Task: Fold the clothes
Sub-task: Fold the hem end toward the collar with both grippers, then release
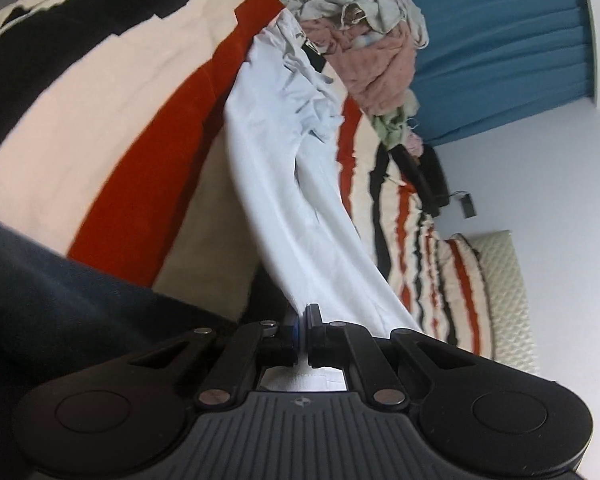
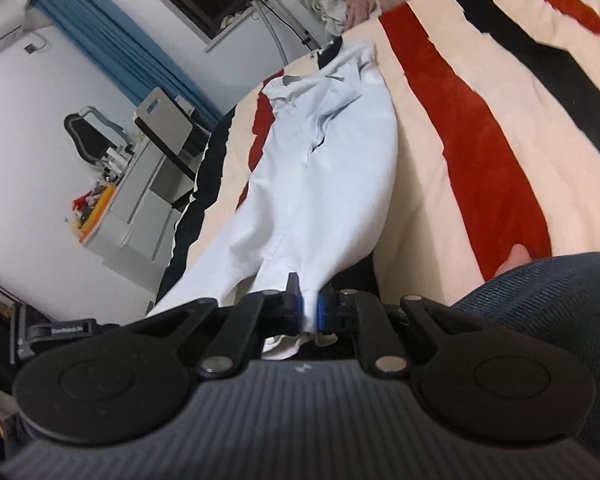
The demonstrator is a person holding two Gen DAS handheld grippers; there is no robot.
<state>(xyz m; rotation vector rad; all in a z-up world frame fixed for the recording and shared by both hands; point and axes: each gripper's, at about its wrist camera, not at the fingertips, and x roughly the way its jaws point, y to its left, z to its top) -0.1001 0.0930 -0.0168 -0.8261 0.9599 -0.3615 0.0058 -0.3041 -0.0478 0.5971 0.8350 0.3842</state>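
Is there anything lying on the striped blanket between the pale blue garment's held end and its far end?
Nothing visible: the pale blue garment stretches over bare striped blanket. The clothes pile lies beyond its far end.

Both tools clamped, held tilted downward

The left tool (image 1: 302,334) has its jaws pinched tight on a fold of pale cloth (image 1: 284,184). The right tool (image 2: 309,304) likewise grips bunched cloth between blue-edged pads (image 2: 322,312). A dark blue sleeve (image 2: 540,320) shows beside the right tool.
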